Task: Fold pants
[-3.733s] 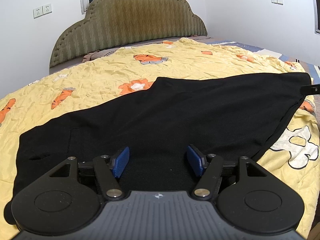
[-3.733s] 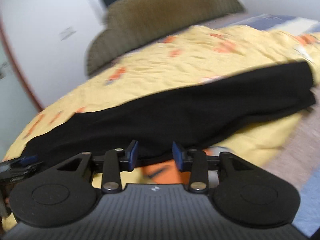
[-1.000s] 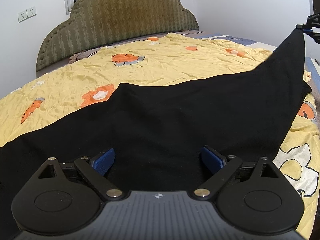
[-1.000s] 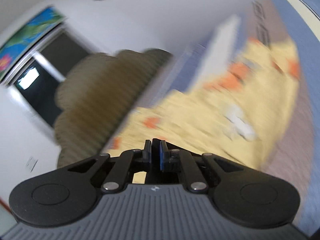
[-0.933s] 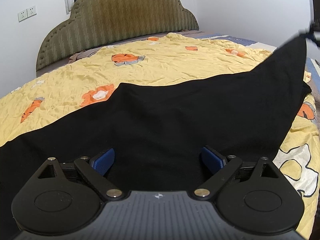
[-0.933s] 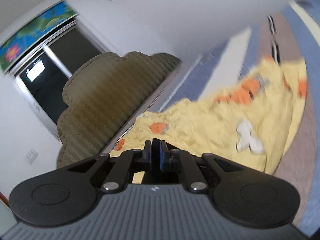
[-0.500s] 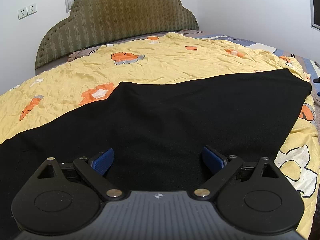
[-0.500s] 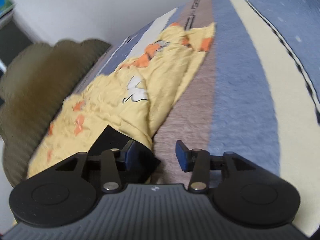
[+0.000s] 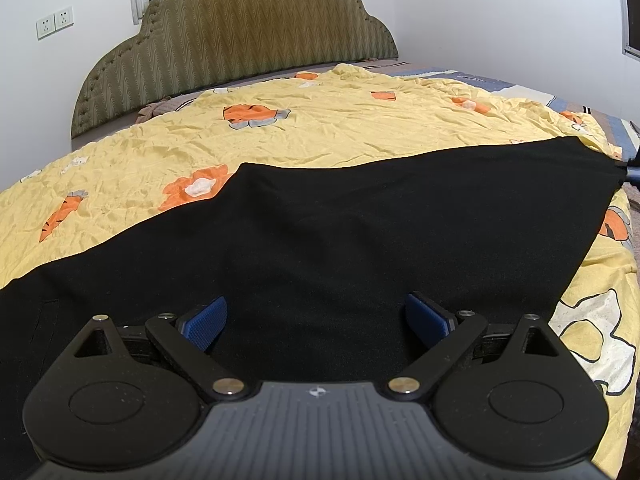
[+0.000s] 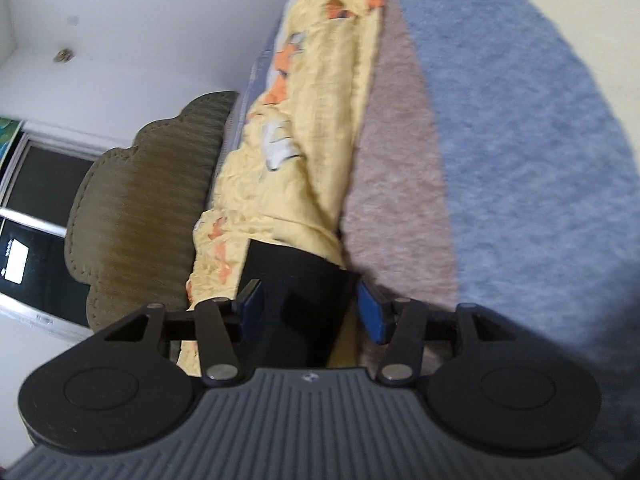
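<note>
One pair of black pants (image 9: 360, 240) lies flat on the yellow quilt (image 9: 320, 128). The left gripper (image 9: 316, 316) hovers above it, jaws wide apart. The right gripper (image 10: 310, 308), jaws apart, straddles one pants corner. Behind the quilt stands one headboard (image 9: 248, 36). No readable writing.

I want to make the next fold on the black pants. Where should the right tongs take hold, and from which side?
Probably the leg-end corner of the pants, from the bed's open side: that end lies flat between the open right tongs, its edge free on the yellow quilt.
</note>
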